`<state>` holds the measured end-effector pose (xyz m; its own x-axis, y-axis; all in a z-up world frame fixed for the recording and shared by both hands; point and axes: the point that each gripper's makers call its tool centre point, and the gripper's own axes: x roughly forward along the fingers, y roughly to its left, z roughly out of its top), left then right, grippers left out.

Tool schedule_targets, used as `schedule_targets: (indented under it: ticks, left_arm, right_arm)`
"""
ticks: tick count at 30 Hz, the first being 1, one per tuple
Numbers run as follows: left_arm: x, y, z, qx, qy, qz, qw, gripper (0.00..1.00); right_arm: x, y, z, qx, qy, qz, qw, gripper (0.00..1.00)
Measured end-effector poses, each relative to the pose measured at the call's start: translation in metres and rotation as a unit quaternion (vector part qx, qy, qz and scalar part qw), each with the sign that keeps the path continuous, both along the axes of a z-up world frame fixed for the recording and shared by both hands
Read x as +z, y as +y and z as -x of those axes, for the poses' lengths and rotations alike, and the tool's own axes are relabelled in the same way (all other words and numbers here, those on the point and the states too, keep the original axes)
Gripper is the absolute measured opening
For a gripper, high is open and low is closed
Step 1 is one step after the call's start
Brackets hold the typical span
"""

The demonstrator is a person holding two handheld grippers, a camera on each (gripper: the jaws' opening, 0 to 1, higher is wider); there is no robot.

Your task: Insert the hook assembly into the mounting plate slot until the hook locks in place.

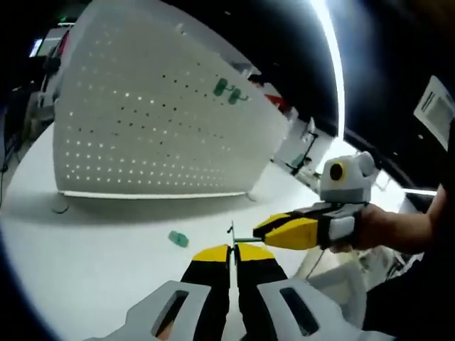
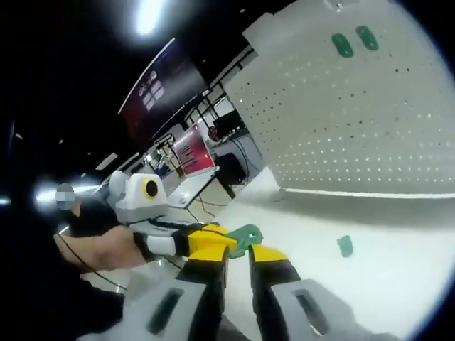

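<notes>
Two grippers meet low over a white surface (image 1: 92, 263), in front of a big white board full of little holes (image 1: 156, 121).

In the left gripper view, the left gripper (image 1: 232, 250) has its yellow-tipped jaws pressed close together. A thin dark metal piece (image 1: 232, 230) sticks up from between the tips, so the jaws seem to be pinching it. The right gripper (image 1: 264, 231) comes in from the right, held by a hand (image 1: 377, 229). Its yellow jaws are closed to a point, and that point reaches toward the thin metal piece, just beside the left jaws.

In the right gripper view, the right gripper (image 2: 238, 254) has a small gap between its jaws. A green plastic hook piece (image 2: 247, 238) sits right at the tips, touching the tip of the left gripper (image 2: 224, 240), which comes in from the left. I cannot tell which jaws really hold the green piece.

One more small green piece (image 1: 178, 239) lies alone on the surface, between the grippers and the board. Two green pieces (image 1: 227, 89) are already stuck high up on the board, side by side.

The board stands upright on the surface, well behind the grippers.
</notes>
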<state>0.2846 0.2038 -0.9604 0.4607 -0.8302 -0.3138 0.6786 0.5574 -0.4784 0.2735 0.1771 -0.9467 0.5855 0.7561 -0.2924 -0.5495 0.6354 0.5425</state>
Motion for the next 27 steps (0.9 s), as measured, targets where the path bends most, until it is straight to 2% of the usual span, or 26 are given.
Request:
schedule_targets:
  ticks: [3, 4, 5, 6, 7, 12, 15, 18, 21, 22, 25, 27]
  left_arm:
    - [0.001, 0.007, -0.004, 0.014, -0.01, -0.007, 0.9998, 0.01]
    - [0.003, 0.009, -0.005, 0.017, -0.017, -0.011, 0.9996, 0.01]
    - [0.006, 0.011, -0.008, 0.023, -0.031, -0.016, 0.9991, 0.01]
    - [0.006, 0.011, -0.008, 0.024, -0.032, -0.016, 0.9991, 0.01]
    - [0.009, 0.011, -0.009, 0.026, -0.036, -0.017, 0.9989, 0.01]
    - [0.01, 0.005, -0.009, 0.017, -0.051, -0.027, 0.9982, 0.01]
    - [0.012, 0.0, -0.005, 0.008, -0.065, -0.029, 0.9975, 0.01]
    - [0.012, -0.003, -0.004, 0.001, -0.077, -0.036, 0.9964, 0.01]
    - [0.01, -0.005, -0.003, -0.003, -0.08, -0.039, 0.9961, 0.01]
    - [0.009, -0.005, -0.003, -0.004, -0.08, -0.039, 0.996, 0.01]
    - [0.01, -0.005, -0.003, -0.005, -0.084, -0.039, 0.9957, 0.01]
    - [0.01, -0.004, -0.002, -0.006, -0.089, -0.041, 0.9952, 0.01]
  right_arm:
    - [0.004, -0.006, -0.002, -0.023, 0.018, -0.031, 0.9991, 0.12]
    - [0.002, -0.009, -0.001, -0.031, 0.034, -0.037, 0.9982, 0.13]
    - [0.0, -0.01, 0.0, -0.028, 0.03, -0.023, 0.9989, 0.13]
    - [-0.002, -0.01, 0.002, -0.018, 0.014, 0.003, 0.9997, 0.13]
    - [-0.001, -0.008, 0.003, -0.02, 0.018, -0.003, 0.9996, 0.13]
    - [0.008, 0.003, 0.001, -0.043, 0.059, -0.094, 0.9929, 0.14]
    - [0.005, 0.003, -0.006, -0.075, 0.077, -0.118, 0.9871, 0.13]
    - [0.003, 0.007, -0.006, -0.093, 0.112, -0.163, 0.9758, 0.12]
    - [-0.001, 0.009, -0.007, -0.105, 0.129, -0.188, 0.9681, 0.08]
    - [-0.001, 0.01, -0.007, -0.113, 0.141, -0.203, 0.9624, 0.08]
    - [-0.004, 0.011, -0.007, -0.114, 0.152, -0.217, 0.9575, 0.06]
    - [-0.005, 0.011, -0.008, -0.126, 0.167, -0.238, 0.9483, 0.05]
